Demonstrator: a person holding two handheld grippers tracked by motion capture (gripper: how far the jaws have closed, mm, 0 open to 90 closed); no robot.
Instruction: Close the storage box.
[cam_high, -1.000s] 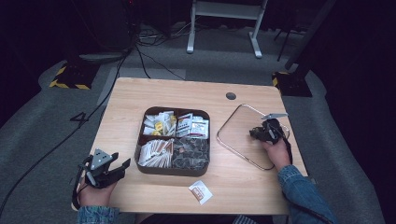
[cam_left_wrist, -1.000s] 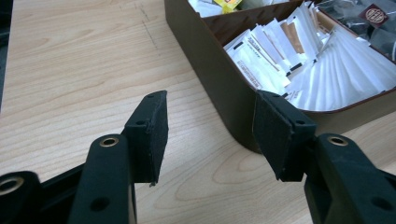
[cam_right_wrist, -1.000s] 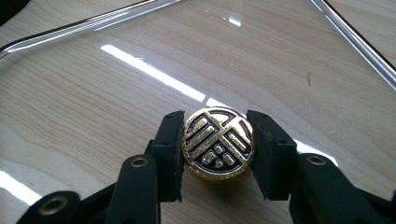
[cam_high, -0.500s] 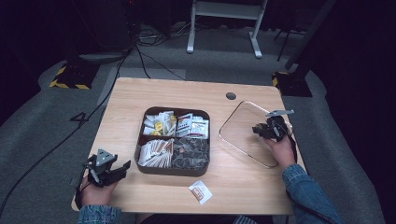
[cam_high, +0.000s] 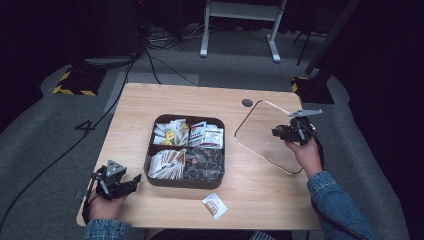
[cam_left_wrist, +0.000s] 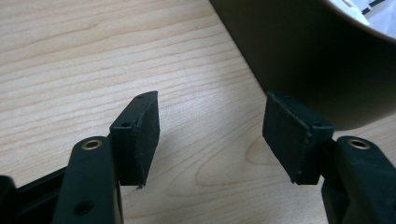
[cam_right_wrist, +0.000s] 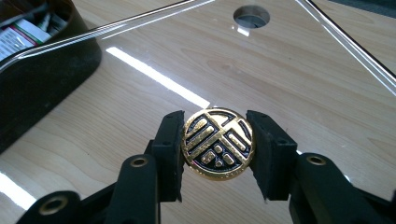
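Note:
A clear square lid (cam_high: 260, 135) with rounded corners hangs tilted over the table's right side. My right gripper (cam_high: 280, 132) is shut on its round gold-and-black knob (cam_right_wrist: 217, 142), one pad on each side. The lid's glass (cam_right_wrist: 280, 60) spreads out beyond the knob. A dark brown tray (cam_high: 150, 150) with compartments of packets stands mid-table, uncovered. My left gripper (cam_high: 131, 181) rests low by the tray's front left corner. Its jaws have just been opening and nothing is between them (cam_left_wrist: 210, 135). The tray's wall (cam_left_wrist: 317, 60) is just beyond the right pad.
A single white packet (cam_high: 214, 205) lies on the wood in front of the tray. A round cable hole (cam_high: 247, 102) sits near the table's far edge, seen through the lid (cam_right_wrist: 251, 16). The tray's corner (cam_right_wrist: 42, 74) is left of the lifted lid.
My right hand has risen and carried the lid up off the table by its knob. My left gripper has sunk slightly toward the table and its jaws stand wider apart.

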